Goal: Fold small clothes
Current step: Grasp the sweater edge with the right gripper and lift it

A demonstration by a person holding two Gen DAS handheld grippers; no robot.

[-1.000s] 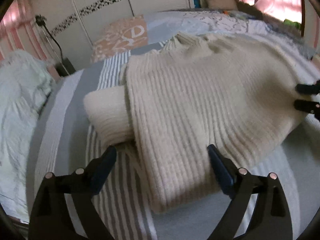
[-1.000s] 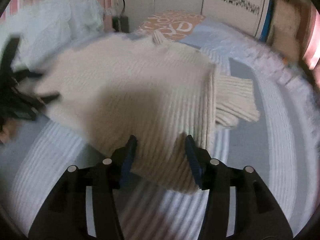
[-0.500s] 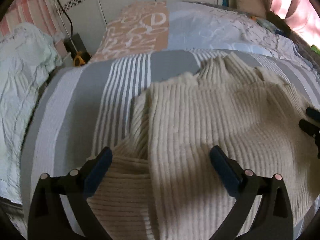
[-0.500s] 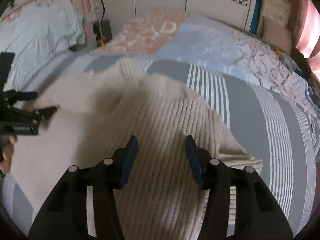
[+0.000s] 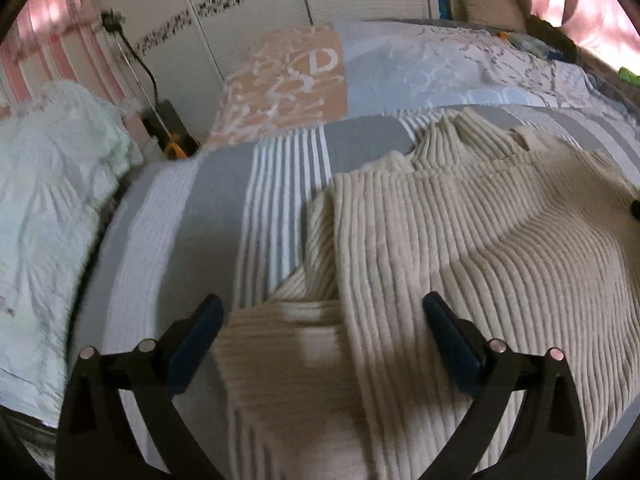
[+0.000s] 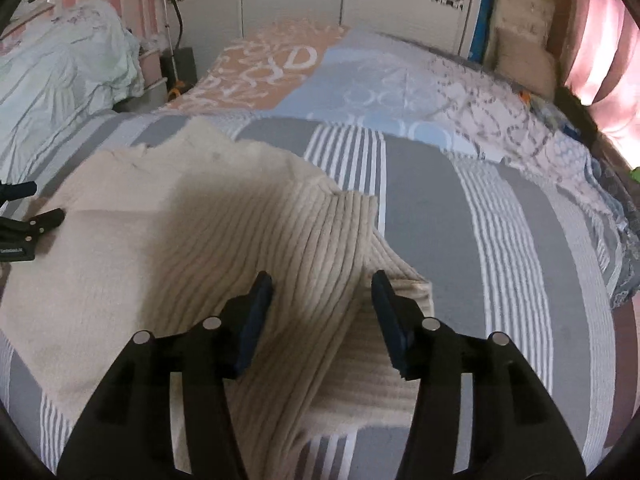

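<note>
Left gripper [image 5: 322, 318] gaping wide over a tucked sleeve [image 5: 288, 364]; right gripper [image 6: 322, 294] parted narrower, empty, above the other fold. Between them, sweater [image 5: 480, 248] flat on the bed [image 6: 432, 216]: thick ribbed knit, probably soft, floppy, grippy, fairly heavy. Best pinched at doubled edges. Beyond, collar [image 5: 460, 136].

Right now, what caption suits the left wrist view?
Open left tongs poised over a cream ribbed sweater on a grey striped bedspread.
</note>
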